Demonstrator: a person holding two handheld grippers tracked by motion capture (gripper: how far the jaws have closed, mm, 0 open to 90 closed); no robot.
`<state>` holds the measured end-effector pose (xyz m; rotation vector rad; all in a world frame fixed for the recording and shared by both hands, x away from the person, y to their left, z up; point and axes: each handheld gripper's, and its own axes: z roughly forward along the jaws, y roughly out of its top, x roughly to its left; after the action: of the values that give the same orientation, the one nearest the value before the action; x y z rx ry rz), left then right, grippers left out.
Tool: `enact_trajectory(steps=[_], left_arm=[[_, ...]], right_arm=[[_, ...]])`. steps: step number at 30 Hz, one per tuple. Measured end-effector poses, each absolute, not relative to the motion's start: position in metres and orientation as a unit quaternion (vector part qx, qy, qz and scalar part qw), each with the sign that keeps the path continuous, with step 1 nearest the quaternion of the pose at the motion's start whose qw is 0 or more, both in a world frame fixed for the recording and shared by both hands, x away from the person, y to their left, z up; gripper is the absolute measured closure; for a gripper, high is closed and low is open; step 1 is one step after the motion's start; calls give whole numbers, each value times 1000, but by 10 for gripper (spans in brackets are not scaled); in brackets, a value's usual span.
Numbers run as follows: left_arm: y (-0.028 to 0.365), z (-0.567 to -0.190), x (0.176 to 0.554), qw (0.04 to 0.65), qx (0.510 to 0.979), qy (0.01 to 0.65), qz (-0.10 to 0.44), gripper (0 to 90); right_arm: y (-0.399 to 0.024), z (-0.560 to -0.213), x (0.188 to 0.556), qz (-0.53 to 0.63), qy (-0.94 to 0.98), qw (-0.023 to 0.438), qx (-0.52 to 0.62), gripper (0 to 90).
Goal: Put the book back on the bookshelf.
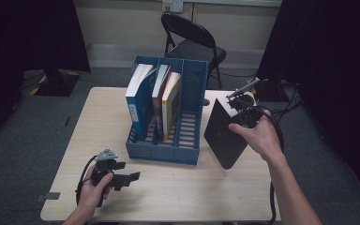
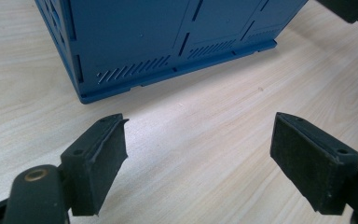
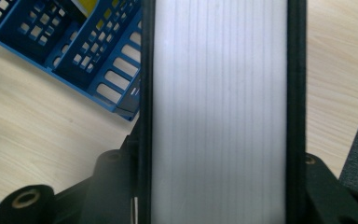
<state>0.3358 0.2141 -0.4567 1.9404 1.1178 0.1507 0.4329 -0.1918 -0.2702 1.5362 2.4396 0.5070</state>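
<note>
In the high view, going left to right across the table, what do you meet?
Left hand-held gripper → blue file rack holding books → black book → right hand-held gripper clamped on it.

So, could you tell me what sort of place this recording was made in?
Probably an indoor lab or studio set up for recording, not a home. A bare wooden table stands on grey carpet, black curtains hang at both sides, and a folding chair sits by the back wall.
</note>
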Motion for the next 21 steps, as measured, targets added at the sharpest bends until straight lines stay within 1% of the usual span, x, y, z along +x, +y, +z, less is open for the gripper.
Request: enact_trajectory(steps=[2,11,12,14,16,21], left_arm=[[214,-457,336,435,779,448,59,180],[212,-456,335,435,780,446,58,178],[213,-457,335,435,780,447,59,178],[214,-457,336,435,779,448,58,178],[214,-457,336,435,778,450,57,179],[214,-457,336,435,778,449,56,178]], right_arm=[[-191,-266,431,174,829,115,519,535],[-188,-249,425,181,831,116,513,535],[-187,-242,425,183,830,118,514,535],[-187,-239,424,183,830,119,513,535],[-182,-229,422,183,830,131,510,535],[-177,-219,425,189,832,126,506,535]])
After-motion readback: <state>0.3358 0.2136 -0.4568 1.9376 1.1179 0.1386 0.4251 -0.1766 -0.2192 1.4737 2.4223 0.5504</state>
